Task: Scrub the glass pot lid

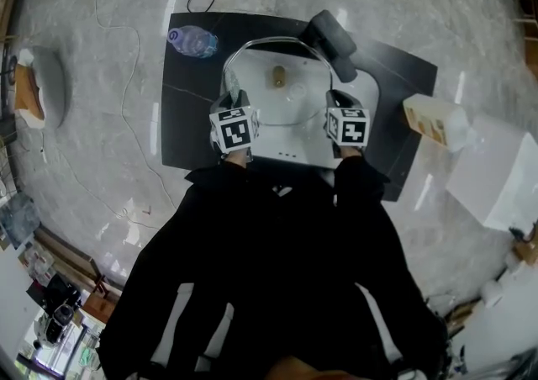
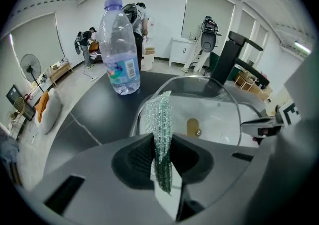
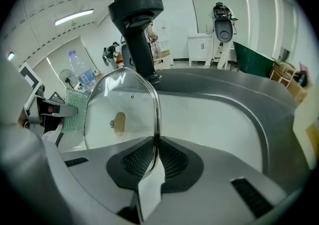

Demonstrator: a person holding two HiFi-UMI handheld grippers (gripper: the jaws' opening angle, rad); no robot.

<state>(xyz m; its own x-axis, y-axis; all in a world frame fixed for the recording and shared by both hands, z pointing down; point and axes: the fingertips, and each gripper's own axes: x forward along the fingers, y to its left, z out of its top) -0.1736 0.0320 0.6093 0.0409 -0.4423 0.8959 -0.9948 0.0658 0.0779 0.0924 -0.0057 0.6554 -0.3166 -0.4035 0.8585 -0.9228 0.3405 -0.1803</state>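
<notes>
A glass pot lid (image 1: 277, 76) with a metal rim and a wooden knob (image 3: 117, 122) stands upright over the white sink (image 1: 290, 130). My right gripper (image 3: 155, 155) is shut on the lid's rim (image 3: 155, 114). My left gripper (image 2: 162, 157) is shut on a green mesh scrubber (image 2: 160, 129), held at the lid's left edge. In the head view the left gripper (image 1: 233, 128) and the right gripper (image 1: 346, 124) flank the lid. In the right gripper view the scrubber (image 3: 75, 110) shows through the glass.
A black faucet (image 1: 332, 42) rises behind the sink. A water bottle (image 1: 193, 39) lies on the dark mat (image 1: 181, 118) at the far left. A carton (image 1: 429, 120) and a white box (image 1: 500, 172) stand to the right. Cables (image 1: 126, 76) run across the grey floor.
</notes>
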